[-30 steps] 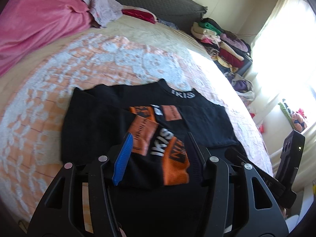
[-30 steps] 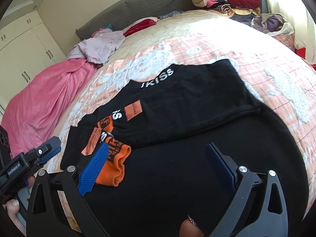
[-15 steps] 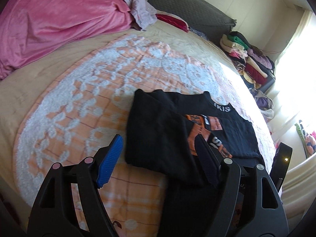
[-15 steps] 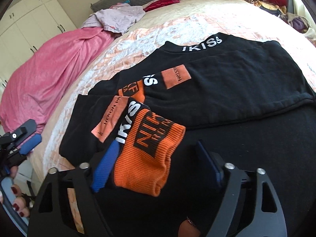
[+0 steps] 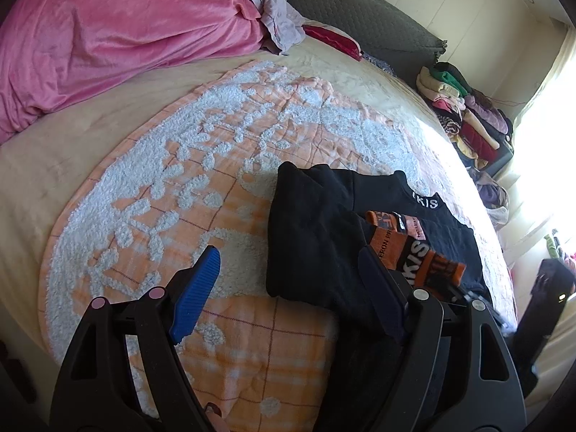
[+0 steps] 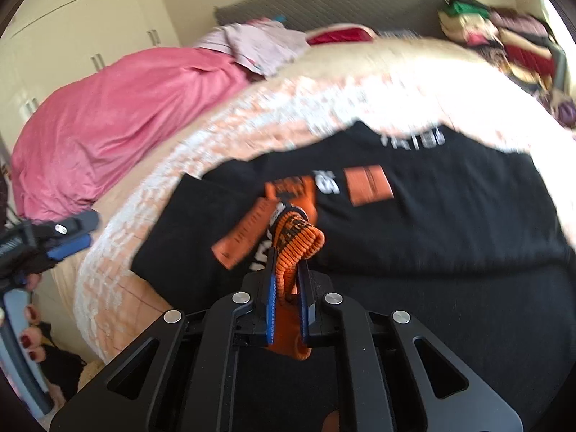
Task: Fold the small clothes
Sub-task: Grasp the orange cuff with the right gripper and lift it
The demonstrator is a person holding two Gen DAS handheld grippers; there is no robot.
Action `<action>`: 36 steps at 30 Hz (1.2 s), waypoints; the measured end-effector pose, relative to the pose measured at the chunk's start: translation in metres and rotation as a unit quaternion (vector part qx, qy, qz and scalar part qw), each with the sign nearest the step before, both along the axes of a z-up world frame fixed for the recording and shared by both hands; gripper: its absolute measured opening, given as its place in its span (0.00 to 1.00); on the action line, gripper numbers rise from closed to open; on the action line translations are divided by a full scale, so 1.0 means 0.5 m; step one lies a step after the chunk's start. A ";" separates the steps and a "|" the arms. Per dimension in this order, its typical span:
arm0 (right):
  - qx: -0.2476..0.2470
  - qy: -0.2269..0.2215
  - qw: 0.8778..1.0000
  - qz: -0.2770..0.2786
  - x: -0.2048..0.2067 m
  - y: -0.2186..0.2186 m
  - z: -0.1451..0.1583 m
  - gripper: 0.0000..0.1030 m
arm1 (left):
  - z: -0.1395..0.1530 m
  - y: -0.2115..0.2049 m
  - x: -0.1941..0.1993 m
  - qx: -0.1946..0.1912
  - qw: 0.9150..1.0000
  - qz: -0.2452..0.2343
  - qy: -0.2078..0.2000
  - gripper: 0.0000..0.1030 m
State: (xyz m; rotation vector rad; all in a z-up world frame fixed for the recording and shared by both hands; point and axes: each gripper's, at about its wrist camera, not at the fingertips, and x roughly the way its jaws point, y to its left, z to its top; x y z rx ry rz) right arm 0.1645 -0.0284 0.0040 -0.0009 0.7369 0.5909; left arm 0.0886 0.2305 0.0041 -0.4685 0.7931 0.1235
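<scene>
A black sweater point(image 5: 316, 237) with orange patches and white lettering lies on the orange-and-white bedspread point(image 5: 187, 194), its sleeve folded across the front. My right gripper point(image 6: 288, 262) is shut on the sleeve's orange ribbed cuff point(image 6: 298, 241), which bunches up between the blue pads; the right wrist view is motion-blurred. My left gripper point(image 5: 288, 288) hovers at the sweater's point(image 6: 450, 223) near-left corner with its jaws opening. The black fabric edge lies below the gap and the pads do not press on it. The cuff point(image 5: 442, 270) shows just past the left gripper's right finger.
A pink blanket point(image 5: 108, 43) is heaped at the bed's far left, with lilac clothes point(image 5: 273, 18) beside it. A stack of folded clothes point(image 5: 464, 118) sits at the far right by the bright window. A grey headboard point(image 5: 378, 18) and white wardrobes point(image 6: 90, 18) stand behind.
My left gripper let go of the sleeve, opened and slid left to the sweater's edge. My right gripper moved left onto the orange cuff and closed on it.
</scene>
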 end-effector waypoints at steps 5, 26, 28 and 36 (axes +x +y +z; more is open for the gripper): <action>-0.004 -0.051 0.998 0.021 0.012 0.006 0.081 0.07 | -0.005 -0.006 0.003 -0.001 1.000 -0.004 0.003 0.69; -0.054 -0.084 0.987 -0.129 0.103 -0.254 0.120 0.06 | -0.024 -0.043 0.035 0.003 1.000 -0.012 0.016 0.69; -0.047 -0.079 0.986 -0.139 0.104 -0.275 0.110 0.06 | -0.023 -0.058 0.045 0.008 1.000 -0.020 0.018 0.69; -0.037 -0.073 0.984 -0.159 0.112 -0.314 0.094 0.06 | -0.004 -0.132 0.101 0.023 0.999 -0.047 0.000 0.69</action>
